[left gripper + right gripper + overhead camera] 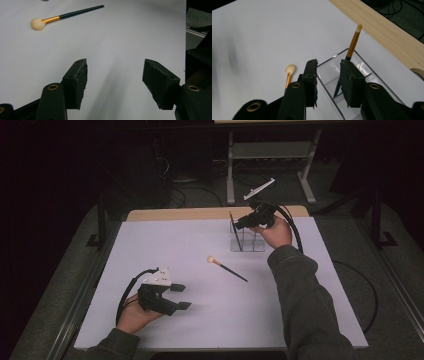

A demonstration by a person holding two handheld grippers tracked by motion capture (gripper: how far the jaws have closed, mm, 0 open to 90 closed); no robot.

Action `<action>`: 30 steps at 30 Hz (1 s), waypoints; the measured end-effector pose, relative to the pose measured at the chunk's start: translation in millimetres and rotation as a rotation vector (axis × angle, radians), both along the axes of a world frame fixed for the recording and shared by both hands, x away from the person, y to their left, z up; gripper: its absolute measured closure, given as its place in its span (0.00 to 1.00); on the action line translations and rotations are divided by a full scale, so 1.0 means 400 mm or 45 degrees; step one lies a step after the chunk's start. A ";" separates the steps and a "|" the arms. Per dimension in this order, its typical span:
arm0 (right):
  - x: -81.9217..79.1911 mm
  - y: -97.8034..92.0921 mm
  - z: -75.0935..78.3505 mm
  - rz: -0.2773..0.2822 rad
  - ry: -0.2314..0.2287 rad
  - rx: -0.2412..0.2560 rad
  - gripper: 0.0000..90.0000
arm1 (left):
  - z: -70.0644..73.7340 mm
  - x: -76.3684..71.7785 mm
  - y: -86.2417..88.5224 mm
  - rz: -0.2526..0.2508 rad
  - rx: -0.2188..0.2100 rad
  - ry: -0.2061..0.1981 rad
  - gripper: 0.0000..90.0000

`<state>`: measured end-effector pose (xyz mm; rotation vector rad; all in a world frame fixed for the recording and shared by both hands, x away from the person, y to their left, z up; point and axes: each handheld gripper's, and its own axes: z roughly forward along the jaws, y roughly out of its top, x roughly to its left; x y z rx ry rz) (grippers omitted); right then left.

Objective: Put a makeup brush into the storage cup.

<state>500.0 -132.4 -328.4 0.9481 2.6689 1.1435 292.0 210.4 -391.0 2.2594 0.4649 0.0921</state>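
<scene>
A make-up brush (227, 268) with a pale round head, gold ferrule and dark handle lies flat in the middle of the white mat; it is also the lying brush (65, 16) (289, 73) in both gripper views. A second, slimmer brush (235, 231) (353, 41) stands tilted in a clear acrylic organiser (252, 241) (364, 65) at the back. My right gripper (240, 224) (328, 63) hovers over the organiser, open, its jaws apart on either side of the standing brush's lower handle without gripping it. My left gripper (183, 296) (115, 65) rests low at front left, open and empty.
The white mat (150, 250) covers a wooden table whose bare strip (180, 213) shows along the far edge. A metal stand (270, 155) and cables sit on the dark floor behind. The organiser has several compartments.
</scene>
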 end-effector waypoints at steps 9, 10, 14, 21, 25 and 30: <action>-0.023 -0.011 0.006 0.010 -0.005 0.017 0.70 | -0.001 0.000 0.001 0.011 -0.015 0.005 0.40; -0.024 -0.014 0.007 0.011 -0.004 0.019 0.70 | 0.000 -0.001 0.001 0.013 -0.016 0.006 0.39; -0.031 -0.020 0.011 0.013 -0.010 0.023 0.69 | 0.000 -0.001 0.001 0.018 -0.023 0.008 0.39; -0.048 -0.023 0.011 0.020 -0.007 0.035 0.67 | -0.001 -0.001 0.001 0.021 -0.019 0.008 0.39; -0.058 -0.025 0.010 0.031 -0.013 0.034 0.66 | -0.002 0.002 0.003 0.009 -0.005 -0.008 0.39; -0.075 -0.026 0.019 0.037 -0.031 0.030 0.65 | -0.002 0.003 0.006 0.010 -0.006 -0.011 0.38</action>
